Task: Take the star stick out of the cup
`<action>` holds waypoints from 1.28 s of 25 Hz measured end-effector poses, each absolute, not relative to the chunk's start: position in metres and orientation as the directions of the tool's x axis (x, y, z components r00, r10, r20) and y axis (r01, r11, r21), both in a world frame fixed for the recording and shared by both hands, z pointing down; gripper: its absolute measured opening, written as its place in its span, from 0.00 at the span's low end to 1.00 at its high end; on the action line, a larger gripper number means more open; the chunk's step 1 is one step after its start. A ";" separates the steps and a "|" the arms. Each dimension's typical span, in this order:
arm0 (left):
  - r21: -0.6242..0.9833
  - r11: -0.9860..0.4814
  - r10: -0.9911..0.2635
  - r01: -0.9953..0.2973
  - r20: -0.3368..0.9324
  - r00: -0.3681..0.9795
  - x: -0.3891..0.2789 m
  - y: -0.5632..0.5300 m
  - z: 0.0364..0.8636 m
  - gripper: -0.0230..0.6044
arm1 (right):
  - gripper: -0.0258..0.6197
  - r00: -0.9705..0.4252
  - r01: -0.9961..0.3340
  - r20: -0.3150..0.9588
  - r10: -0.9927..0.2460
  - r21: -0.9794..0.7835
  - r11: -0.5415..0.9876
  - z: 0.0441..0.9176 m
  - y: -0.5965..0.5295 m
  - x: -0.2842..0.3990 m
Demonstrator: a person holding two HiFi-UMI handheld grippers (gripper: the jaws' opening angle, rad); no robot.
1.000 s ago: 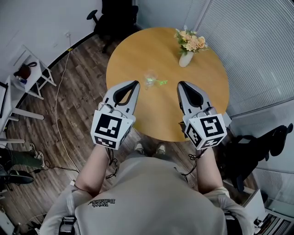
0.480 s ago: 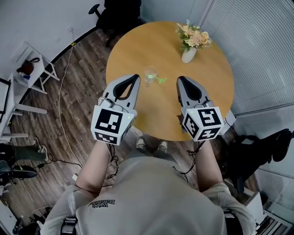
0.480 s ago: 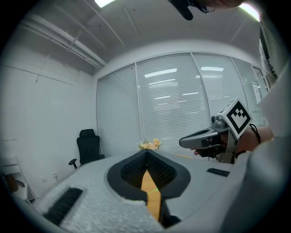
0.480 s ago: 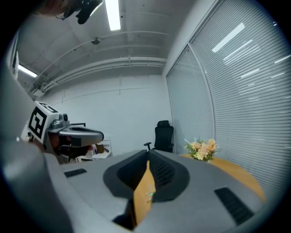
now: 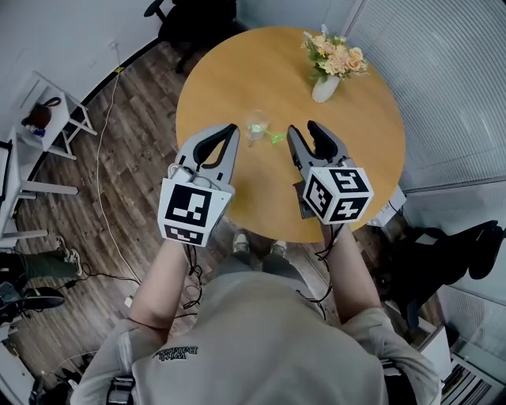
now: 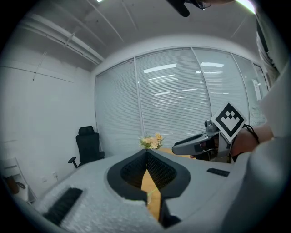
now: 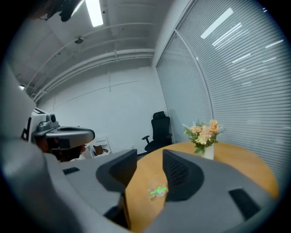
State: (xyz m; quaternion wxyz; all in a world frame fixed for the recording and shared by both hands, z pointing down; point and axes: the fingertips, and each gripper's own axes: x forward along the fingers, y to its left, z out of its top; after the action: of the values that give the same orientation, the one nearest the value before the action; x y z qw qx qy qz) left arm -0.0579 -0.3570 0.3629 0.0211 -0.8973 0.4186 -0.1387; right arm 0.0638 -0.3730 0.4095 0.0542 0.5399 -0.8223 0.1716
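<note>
A small clear cup [image 5: 256,126] stands on the round wooden table [image 5: 237,71], and a bright green star stick [image 5: 275,138] pokes out of it to the right. In the right gripper view the cup [image 7: 156,184] and green stick [image 7: 158,190] show on the table ahead, in line with the gap between the jaws. My right gripper [image 5: 304,131] hovers just right of the stick; its jaws are opening, with nothing between them. Just left of the cup, my left gripper [image 5: 229,131] is shut and holds nothing.
A white vase of peach flowers [image 5: 326,76] stands at the table's far right. A black office chair [image 5: 170,14] is beyond the far edge. At the left are a white shelf unit [image 5: 47,126] and cables on the wood floor. Blinds line the right wall.
The right gripper's jaws have gone from shut to wide apart, and it has shifted left toward the cup. The left gripper has barely moved.
</note>
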 end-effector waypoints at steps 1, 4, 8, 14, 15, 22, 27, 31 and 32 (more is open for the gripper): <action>-0.153 -0.649 -0.756 -0.745 0.237 0.610 -0.058 -0.359 0.366 0.07 | 0.29 -0.409 -0.907 0.286 -0.867 -0.232 0.351 0.417 -0.377 0.064; -0.145 -0.652 -0.751 -0.744 0.254 0.609 -0.056 -0.365 0.377 0.07 | 0.30 -0.406 -0.908 0.327 -0.853 -0.254 0.334 0.440 -0.386 0.062; -0.132 -0.654 -0.746 -0.745 0.276 0.606 -0.057 -0.372 0.392 0.07 | 0.30 -0.405 -0.907 0.382 -0.831 -0.278 0.315 0.472 -0.397 0.058; -0.114 -0.650 -0.741 -0.751 0.313 0.594 -0.061 -0.381 0.411 0.07 | 0.30 -0.410 -0.897 0.457 -0.789 -0.358 0.259 0.516 -0.406 0.055; -0.111 -0.649 -0.740 -0.752 0.318 0.592 -0.062 -0.382 0.414 0.07 | 0.30 -0.409 -0.895 0.469 -0.783 -0.371 0.246 0.523 -0.407 0.054; -0.093 -0.650 -0.727 -0.754 0.362 0.583 -0.065 -0.384 0.438 0.07 | 0.30 -0.422 -0.872 0.502 -0.755 -0.453 0.187 0.558 -0.415 0.050; -0.087 -0.647 -0.725 -0.758 0.377 0.576 -0.068 -0.380 0.447 0.07 | 0.23 -0.449 -0.863 0.518 -0.728 -0.463 0.203 0.574 -0.413 0.044; -0.082 -0.640 -0.728 -0.764 0.381 0.569 -0.071 -0.375 0.449 0.07 | 0.12 -0.447 -0.870 0.515 -0.732 -0.440 0.222 0.574 -0.410 0.046; -0.083 -0.638 -0.729 -0.765 0.382 0.567 -0.073 -0.373 0.449 0.07 | 0.11 -0.443 -0.874 0.515 -0.734 -0.431 0.225 0.574 -0.409 0.046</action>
State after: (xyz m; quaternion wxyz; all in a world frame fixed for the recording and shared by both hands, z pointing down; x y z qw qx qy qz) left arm -0.0726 -0.3727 0.4494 -0.0461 -0.8840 0.4227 -0.1942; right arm 0.0457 -0.4089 0.5737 0.1016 0.5178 -0.7761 0.3451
